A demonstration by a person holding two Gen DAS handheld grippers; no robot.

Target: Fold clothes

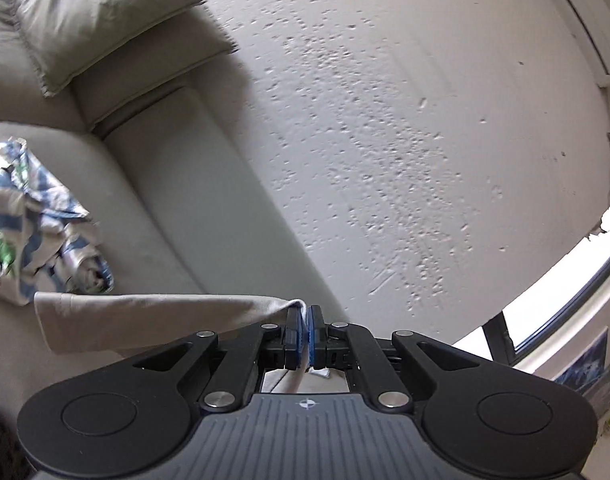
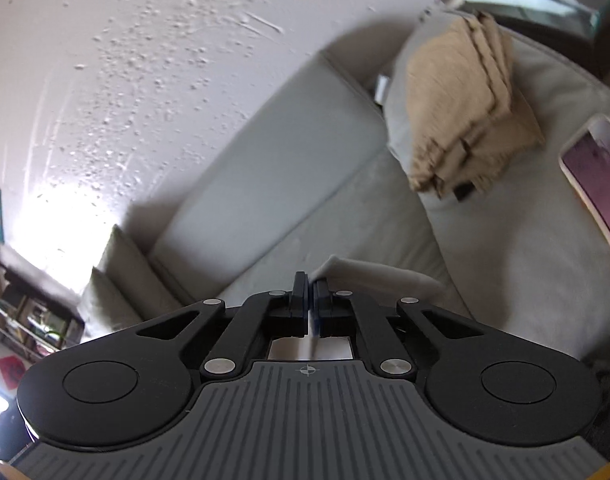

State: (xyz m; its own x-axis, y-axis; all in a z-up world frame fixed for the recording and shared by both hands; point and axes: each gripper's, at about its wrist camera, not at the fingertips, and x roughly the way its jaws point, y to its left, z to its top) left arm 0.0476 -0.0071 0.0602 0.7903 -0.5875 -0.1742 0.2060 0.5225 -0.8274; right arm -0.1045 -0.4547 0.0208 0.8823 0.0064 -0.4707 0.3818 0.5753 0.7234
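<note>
My left gripper is shut on the edge of a light grey-beige garment, which stretches out to the left above the sofa seat. My right gripper is shut on a pale cloth edge that runs off to the right, apparently the same garment. Both grippers hold the cloth lifted above the sofa. A crumpled blue, white and green patterned garment lies on the seat at the left. A folded tan garment rests on a cushion at the right.
A light grey sofa with back cushions stands against a textured white wall. A phone in a pink case lies on the seat at the right. A window is on the right, shelves at the left.
</note>
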